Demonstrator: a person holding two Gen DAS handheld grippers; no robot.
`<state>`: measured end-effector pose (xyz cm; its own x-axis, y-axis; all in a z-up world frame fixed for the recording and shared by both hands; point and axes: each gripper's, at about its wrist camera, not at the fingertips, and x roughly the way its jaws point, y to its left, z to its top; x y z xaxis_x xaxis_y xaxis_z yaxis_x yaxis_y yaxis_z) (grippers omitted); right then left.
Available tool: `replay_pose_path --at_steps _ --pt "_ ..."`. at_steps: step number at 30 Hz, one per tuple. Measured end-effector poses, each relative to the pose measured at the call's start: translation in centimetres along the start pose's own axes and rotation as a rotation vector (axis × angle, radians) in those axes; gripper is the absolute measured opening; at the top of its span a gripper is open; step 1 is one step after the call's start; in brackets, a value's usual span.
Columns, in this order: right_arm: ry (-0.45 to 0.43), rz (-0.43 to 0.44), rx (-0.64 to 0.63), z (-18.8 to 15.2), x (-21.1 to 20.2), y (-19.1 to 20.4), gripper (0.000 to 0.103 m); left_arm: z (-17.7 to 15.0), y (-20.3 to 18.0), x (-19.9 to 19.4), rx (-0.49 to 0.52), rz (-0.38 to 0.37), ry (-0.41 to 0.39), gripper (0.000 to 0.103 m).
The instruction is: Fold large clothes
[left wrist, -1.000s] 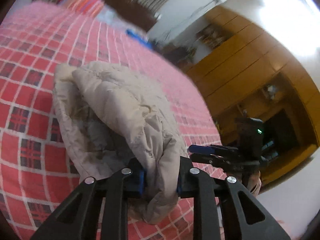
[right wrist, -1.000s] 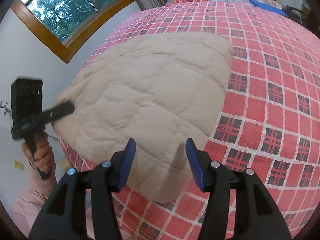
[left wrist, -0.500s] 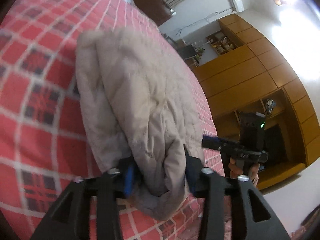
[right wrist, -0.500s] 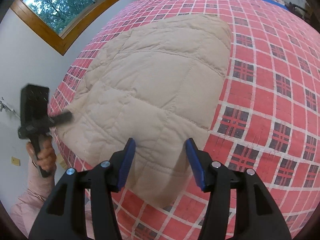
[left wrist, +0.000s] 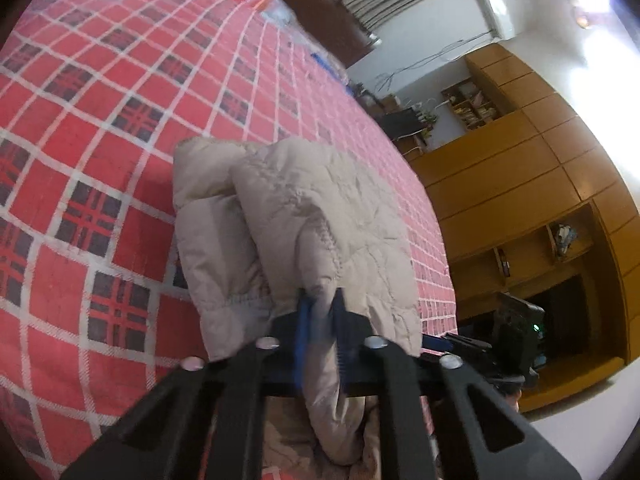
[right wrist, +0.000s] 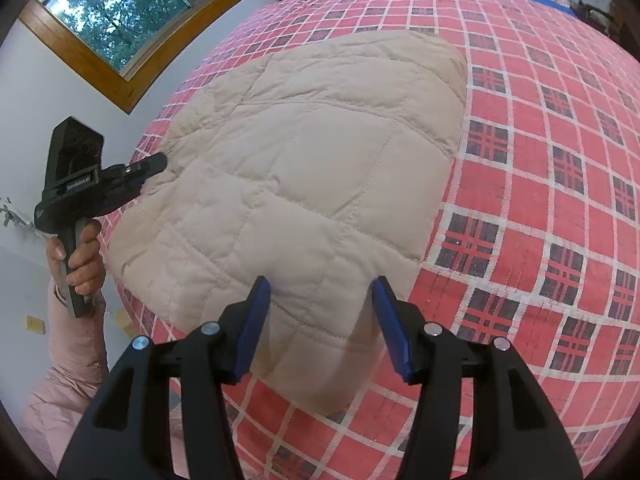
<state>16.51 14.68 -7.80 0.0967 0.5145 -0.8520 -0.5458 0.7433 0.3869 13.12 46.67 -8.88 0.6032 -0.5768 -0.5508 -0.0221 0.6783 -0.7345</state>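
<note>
A bed (right wrist: 560, 208) under a red plaid bedspread (left wrist: 100, 128) fills both views. On it, across the centre and left of the right wrist frame, lies a beige quilted jacket (right wrist: 304, 168), spread flat and reaching the bed's near edge. The left gripper (left wrist: 320, 320), at lower centre of its own frame, has its jaws narrow, pinching a bunched fold of the jacket. In the right wrist view it meets the jacket's left edge at mid-left, held by a hand (right wrist: 80, 256). The right gripper (right wrist: 320, 320), at bottom centre, hovers above the jacket's near part with jaws wide and nothing between them.
</note>
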Motion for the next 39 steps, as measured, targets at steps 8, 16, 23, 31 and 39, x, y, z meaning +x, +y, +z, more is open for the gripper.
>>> replay_pose_path --at_steps 8,16,23,31,39 --pt "-0.001 0.02 0.001 0.2 -0.1 -0.2 0.056 -0.5 3.8 -2.4 -0.067 0.06 -0.017 0.065" --pt "0.004 0.024 0.006 -0.2 -0.2 -0.3 0.057 0.1 8.3 -0.3 -0.195 -0.022 0.046 0.076" --pt "0.01 0.024 0.018 -0.2 -0.2 -0.8 0.057 0.6 6.0 1.0 -0.135 -0.159 0.011 0.077" --pt "0.009 0.023 0.021 -0.3 -0.3 -1.0 0.059 0.7 4.0 2.2 -0.093 -0.063 -0.001 0.054" --pt "-0.032 0.016 0.043 -0.5 -2.1 -1.8 0.059 0.2 -0.2 3.7 -0.015 -0.259 0.036 0.014"
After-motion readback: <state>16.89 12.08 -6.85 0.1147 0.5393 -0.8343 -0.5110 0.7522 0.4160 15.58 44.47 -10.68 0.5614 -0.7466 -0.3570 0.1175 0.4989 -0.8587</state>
